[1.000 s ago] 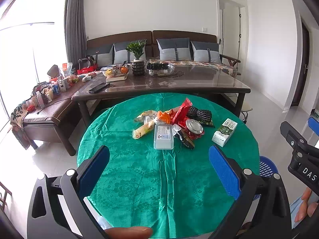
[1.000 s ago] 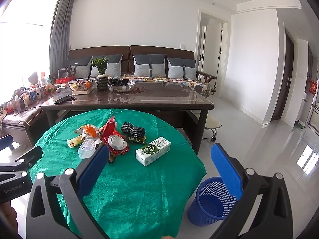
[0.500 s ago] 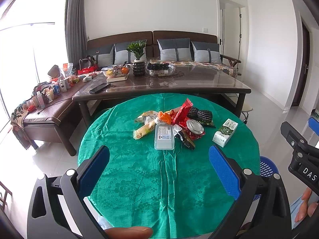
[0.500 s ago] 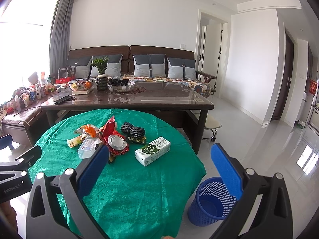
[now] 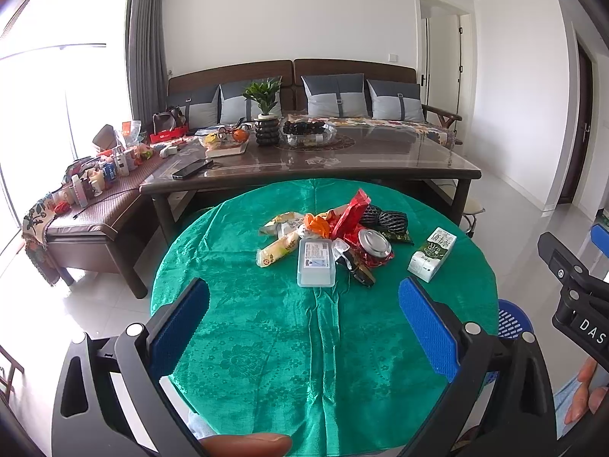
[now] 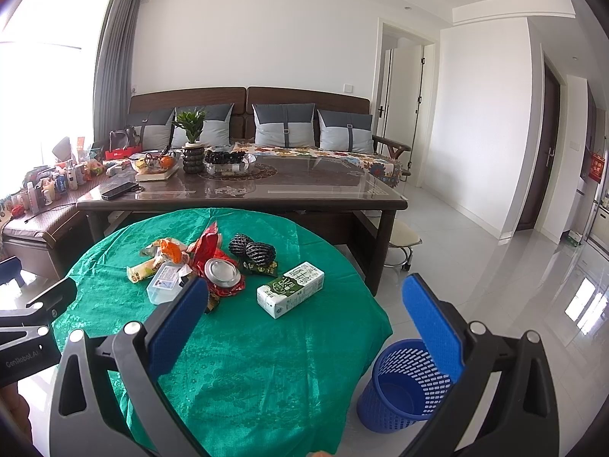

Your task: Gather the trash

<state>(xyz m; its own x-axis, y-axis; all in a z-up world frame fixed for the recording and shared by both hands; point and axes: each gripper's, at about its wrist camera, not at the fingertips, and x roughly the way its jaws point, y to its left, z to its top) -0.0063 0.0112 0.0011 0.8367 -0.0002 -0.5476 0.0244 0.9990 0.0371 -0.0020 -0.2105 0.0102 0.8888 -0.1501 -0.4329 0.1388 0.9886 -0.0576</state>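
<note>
Trash pile (image 5: 335, 236) sits mid-table on the green cloth (image 5: 304, 342), milk carton (image 6: 291, 294) at its 4 o'clock looks light, stiff, grab across its narrow sides; left gripper (image 5: 304, 323) and right gripper (image 6: 304, 320) both wide, empty, bin (image 6: 399, 384) on floor.

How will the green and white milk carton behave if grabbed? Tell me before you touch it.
The milk carton lies flat on its long side on the green tablecloth, so it probably won't roll or tip. Its box walls look uncrushed, so fairly stiff, though likely to dent under a hard squeeze. Whether it is empty or heavy cannot be told. The right tool is open.
</note>
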